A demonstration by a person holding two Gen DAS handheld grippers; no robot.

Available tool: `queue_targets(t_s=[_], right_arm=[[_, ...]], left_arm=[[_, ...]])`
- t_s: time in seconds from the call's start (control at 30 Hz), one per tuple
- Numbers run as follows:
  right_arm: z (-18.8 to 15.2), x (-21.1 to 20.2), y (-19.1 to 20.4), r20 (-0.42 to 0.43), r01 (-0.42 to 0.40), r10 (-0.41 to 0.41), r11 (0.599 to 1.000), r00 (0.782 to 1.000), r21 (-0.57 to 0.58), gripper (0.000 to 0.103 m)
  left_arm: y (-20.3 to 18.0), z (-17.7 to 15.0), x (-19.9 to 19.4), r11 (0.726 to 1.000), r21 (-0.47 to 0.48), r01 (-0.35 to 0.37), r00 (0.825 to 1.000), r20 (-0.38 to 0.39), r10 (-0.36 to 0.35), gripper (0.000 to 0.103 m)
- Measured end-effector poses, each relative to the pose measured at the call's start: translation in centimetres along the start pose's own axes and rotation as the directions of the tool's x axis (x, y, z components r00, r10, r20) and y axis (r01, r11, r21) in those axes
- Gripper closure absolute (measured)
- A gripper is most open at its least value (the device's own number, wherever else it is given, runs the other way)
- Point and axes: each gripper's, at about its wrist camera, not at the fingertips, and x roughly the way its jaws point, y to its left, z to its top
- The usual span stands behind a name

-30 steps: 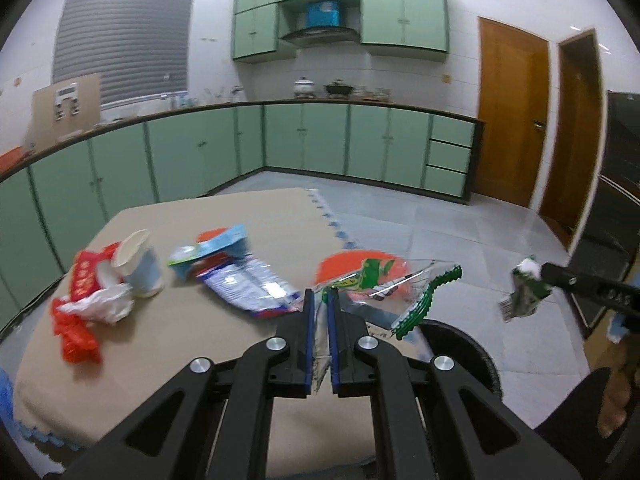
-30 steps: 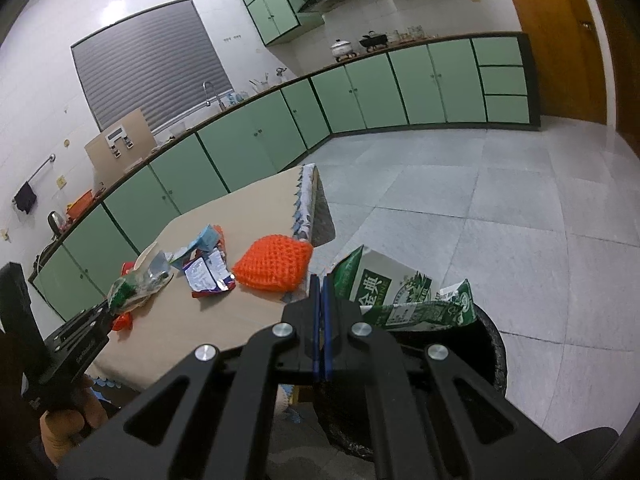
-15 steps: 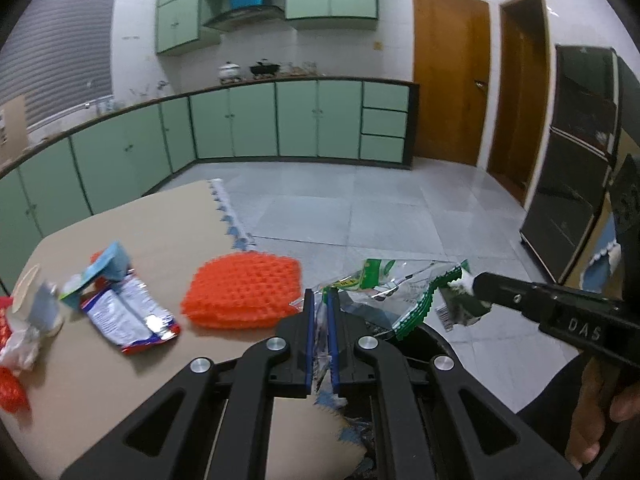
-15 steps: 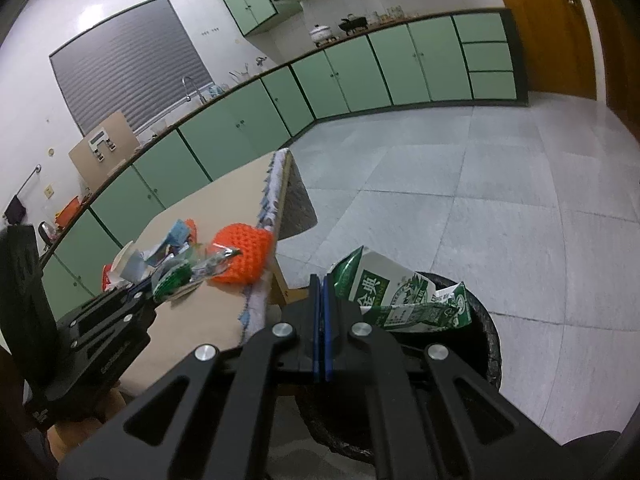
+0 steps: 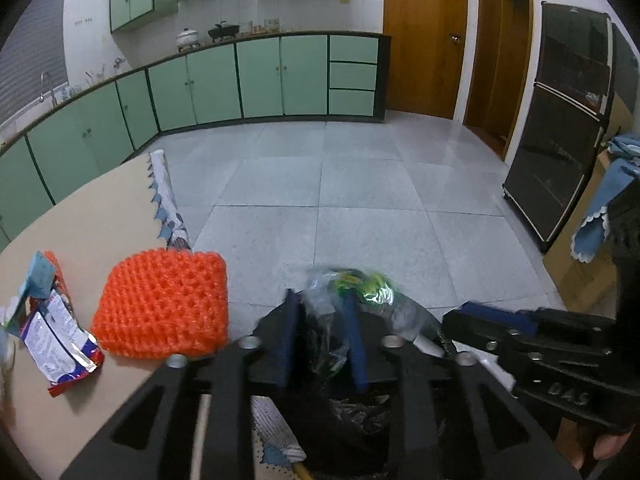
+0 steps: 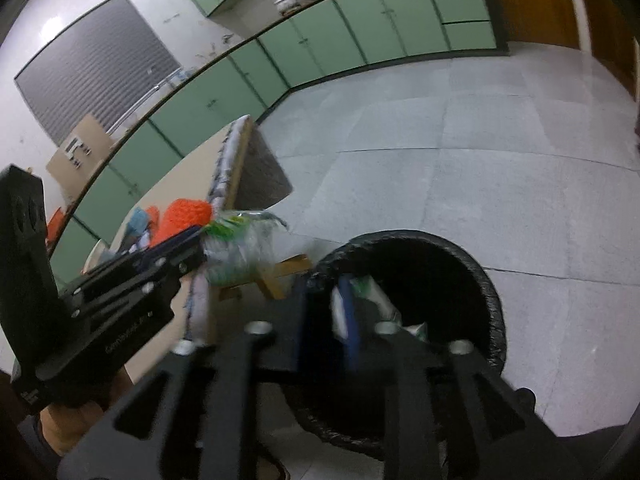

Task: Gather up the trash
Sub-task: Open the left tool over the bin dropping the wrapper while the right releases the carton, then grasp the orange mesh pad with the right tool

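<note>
Both grippers have gone from pinching to spread since half a second ago; left gripper (image 5: 322, 336) fingers now parted with the clear plastic wrapper (image 5: 352, 300) loose and blurred between them, no longer clamped; right gripper (image 6: 326, 320) fingers also parted, the green-and-white milk carton (image 6: 376, 296) let go and sitting inside the black-lined trash bin (image 6: 492, 304) just past the fingertips; both cameras have swung off the table toward the bin; right gripper now reaches into the left view from the right edge, close beside the left fingers.

Table (image 5: 92, 216) has a tan top with a patterned cloth edge hanging at its corner; orange mesh pad (image 5: 164, 304) lies near that corner; foil snack packet (image 5: 60, 340) just beside it to the left, a blue packet (image 5: 38, 284) touching its far end; bin stands on the floor below the table corner.

Room: grey tiled floor (image 5: 340, 184), mint-green cabinets (image 5: 260, 80) along the wall, wooden doors (image 5: 424, 36), dark glass-front cabinet (image 5: 560, 140) at right, window with grey blind (image 6: 96, 64).
</note>
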Motion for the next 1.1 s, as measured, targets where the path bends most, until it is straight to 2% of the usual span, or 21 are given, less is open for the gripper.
queue_targets(t_s=[0.13,0.23,0.3,0.43,0.5,0.53,0.6,0.63,0.73,0.8,0.87,1.1], right_arm=[[0.0,-1.3,-0.5,0.031,0.017,-0.017,1.000,0.999,0.013,0.065],[-0.2,-2.5,0.1,0.054,0.019,-0.018,1.000,0.998,-0.016,0.065],[-0.4,-3.2,1.6,0.058,0.002,0.002,0.998,0.998,-0.062,0.065],[-0.6,-3.8,5.0,0.064,-0.026,0.038,0.985,0.997,-0.169,0.065],[-0.8,-3.8,6.9,0.057,-0.064,0.077,0.978,0.995,-0.200,0.065],[-0.8,-3.6,7.7,0.054,-0.076,0.089,0.974,0.995,-0.212,0.065],[-0.9,-3.2,9.4,0.043,-0.096,0.110,0.964,0.993,-0.247,0.065],[-1.0,-3.0,10.4,0.043,-0.103,0.118,0.958,0.992,-0.267,0.065],[-0.7,-2.7,11.9,0.049,-0.107,0.127,0.951,0.991,-0.289,0.065],[-0.4,-2.7,11.9,0.050,-0.108,0.127,0.953,0.991,-0.284,0.065],[-0.2,-3.2,11.6,0.064,-0.094,0.117,0.954,0.991,-0.284,0.065],[0.6,-4.8,7.9,0.101,-0.032,0.057,0.972,0.993,-0.232,0.065]], left_arm=[[0.9,-0.4,-0.3,0.999,-0.034,-0.010,1.000,-0.005,0.010,0.071],[2.4,-1.2,-2.6,0.996,-0.080,-0.036,0.999,0.021,0.038,0.066],[3.7,-2.2,-4.6,0.991,-0.113,-0.074,0.996,0.044,0.079,0.054],[7.1,-4.3,-8.2,0.971,-0.188,-0.148,0.985,0.063,0.163,0.052],[8.9,-5.5,-10.8,0.953,-0.230,-0.197,0.971,0.089,0.222,0.050],[9.6,-6.0,-11.8,0.946,-0.241,-0.219,0.963,0.101,0.249,0.044],[11.3,-7.0,-14.3,0.919,-0.273,-0.285,0.937,0.123,0.327,0.040],[12.0,-7.2,-14.9,0.911,-0.287,-0.295,0.931,0.127,0.342,0.037],[14.5,-8.5,-17.0,0.883,-0.341,-0.322,0.917,0.120,0.381,0.037],[15.5,-9.2,-17.6,0.874,-0.359,-0.328,0.914,0.112,0.389,0.036],[15.5,-9.3,-17.4,0.876,-0.360,-0.321,0.917,0.111,0.382,0.036],[10.9,-7.8,-14.6,0.926,-0.263,-0.272,0.938,0.140,0.316,0.036]])
